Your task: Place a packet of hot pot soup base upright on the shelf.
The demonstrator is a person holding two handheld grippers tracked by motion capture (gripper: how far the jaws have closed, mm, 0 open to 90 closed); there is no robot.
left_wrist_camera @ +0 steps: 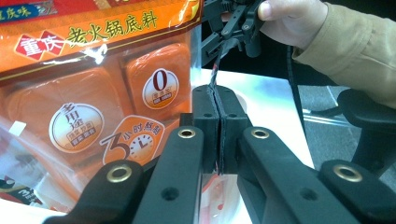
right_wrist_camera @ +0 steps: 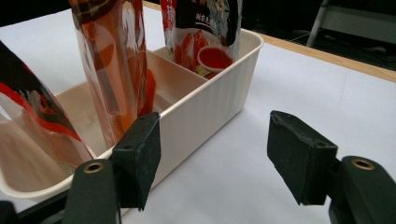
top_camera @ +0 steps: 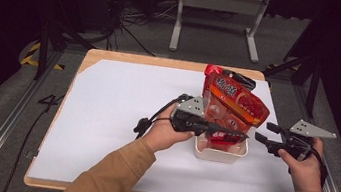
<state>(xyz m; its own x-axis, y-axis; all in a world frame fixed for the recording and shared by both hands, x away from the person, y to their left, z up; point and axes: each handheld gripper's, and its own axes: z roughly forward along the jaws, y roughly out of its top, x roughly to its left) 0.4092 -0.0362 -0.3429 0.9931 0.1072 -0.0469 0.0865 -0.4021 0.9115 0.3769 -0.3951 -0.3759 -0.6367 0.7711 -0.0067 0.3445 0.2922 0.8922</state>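
With the left claw (top_camera: 234,133) pinching the orange pouch (top_camera: 229,115) upright in the white bin (top_camera: 219,155) at the counter's four o'clock and the right claw (top_camera: 264,139) spread idle, a sideways tug risked tipping the bin.

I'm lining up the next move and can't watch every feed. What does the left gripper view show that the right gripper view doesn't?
Left gripper view alone: the left tool, jaws pressed shut on a thin edge of clear film, the printed front of the orange plastic sauce pouch with its round labels, and the person's other hand holding a tool beyond.

Right gripper view alone: the right tool, jaws wide open with nothing between them, and the cream ribbed plastic bin with its inner divider and a red-and-black pouch at the far end.

Both: the white table cover and the orange pouch.
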